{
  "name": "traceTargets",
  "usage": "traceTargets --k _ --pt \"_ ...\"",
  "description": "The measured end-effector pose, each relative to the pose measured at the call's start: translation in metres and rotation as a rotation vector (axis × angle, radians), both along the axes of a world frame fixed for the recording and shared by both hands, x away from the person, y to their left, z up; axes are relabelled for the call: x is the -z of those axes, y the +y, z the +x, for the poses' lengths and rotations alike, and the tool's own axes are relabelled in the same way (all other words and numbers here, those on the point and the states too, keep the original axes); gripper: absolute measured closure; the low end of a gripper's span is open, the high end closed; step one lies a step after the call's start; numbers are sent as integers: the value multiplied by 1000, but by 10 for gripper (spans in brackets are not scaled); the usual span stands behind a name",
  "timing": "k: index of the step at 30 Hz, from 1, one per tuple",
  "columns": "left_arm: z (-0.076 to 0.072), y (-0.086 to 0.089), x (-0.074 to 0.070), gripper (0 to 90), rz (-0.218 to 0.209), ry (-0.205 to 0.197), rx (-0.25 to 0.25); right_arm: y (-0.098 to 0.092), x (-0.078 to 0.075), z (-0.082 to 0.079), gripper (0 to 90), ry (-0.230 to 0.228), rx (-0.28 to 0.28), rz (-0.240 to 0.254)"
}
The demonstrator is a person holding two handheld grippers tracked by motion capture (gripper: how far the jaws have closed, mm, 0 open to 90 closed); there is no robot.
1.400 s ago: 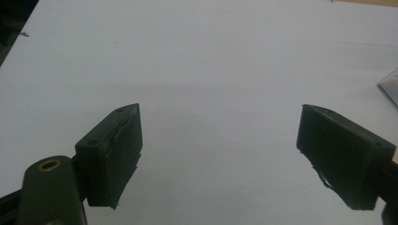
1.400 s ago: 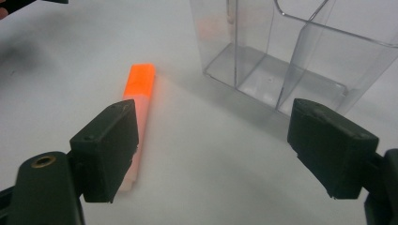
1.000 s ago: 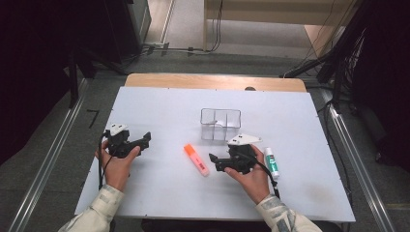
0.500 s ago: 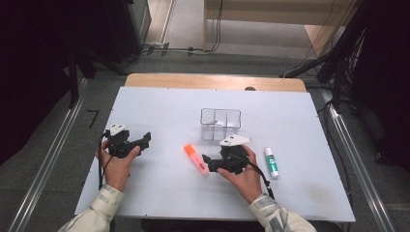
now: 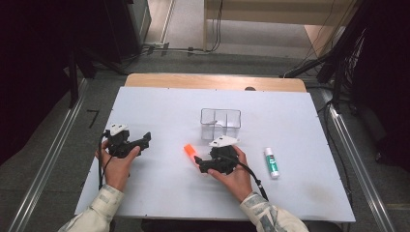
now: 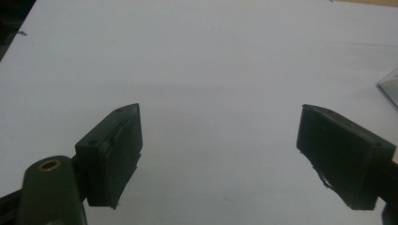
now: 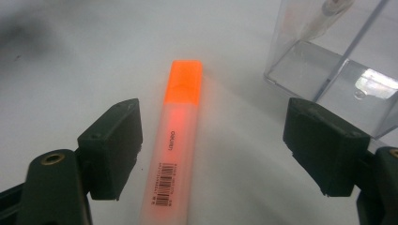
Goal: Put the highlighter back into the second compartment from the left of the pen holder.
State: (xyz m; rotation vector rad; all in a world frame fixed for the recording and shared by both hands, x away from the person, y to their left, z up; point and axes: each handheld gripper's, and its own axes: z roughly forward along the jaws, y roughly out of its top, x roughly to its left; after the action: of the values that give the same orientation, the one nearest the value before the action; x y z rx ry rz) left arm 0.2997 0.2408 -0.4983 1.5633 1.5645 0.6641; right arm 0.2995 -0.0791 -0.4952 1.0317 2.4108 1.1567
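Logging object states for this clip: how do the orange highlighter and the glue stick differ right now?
The orange highlighter lies between the right gripper's open jaws; the glue stick lies apart, on that hand's other side. The highlighter is orange and flat-sided; the glue stick is white and green. Both lie flat on the white table, outside the clear box.

The orange highlighter [image 7: 176,145] bears "deli" and a barcode.

Black tongs [image 5: 199,166], pale patterned sleeves [image 5: 104,199]
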Motion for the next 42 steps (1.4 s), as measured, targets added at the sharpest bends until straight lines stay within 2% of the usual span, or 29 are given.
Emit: traceTargets --k 15,25,30,42 --pt "0 0 0 154 2 -2 0 17 10 4 195 -3 -5 -9" --pt "0 1 0 154 -2 -3 0 29 19 9 219 -10 -6 -42" --pt "0 0 0 154 -2 -3 1 34 21 10 233 -17 0 -46" --pt "0 1 0 154 -3 -3 2 44 23 14 309 -39 -15 -93"
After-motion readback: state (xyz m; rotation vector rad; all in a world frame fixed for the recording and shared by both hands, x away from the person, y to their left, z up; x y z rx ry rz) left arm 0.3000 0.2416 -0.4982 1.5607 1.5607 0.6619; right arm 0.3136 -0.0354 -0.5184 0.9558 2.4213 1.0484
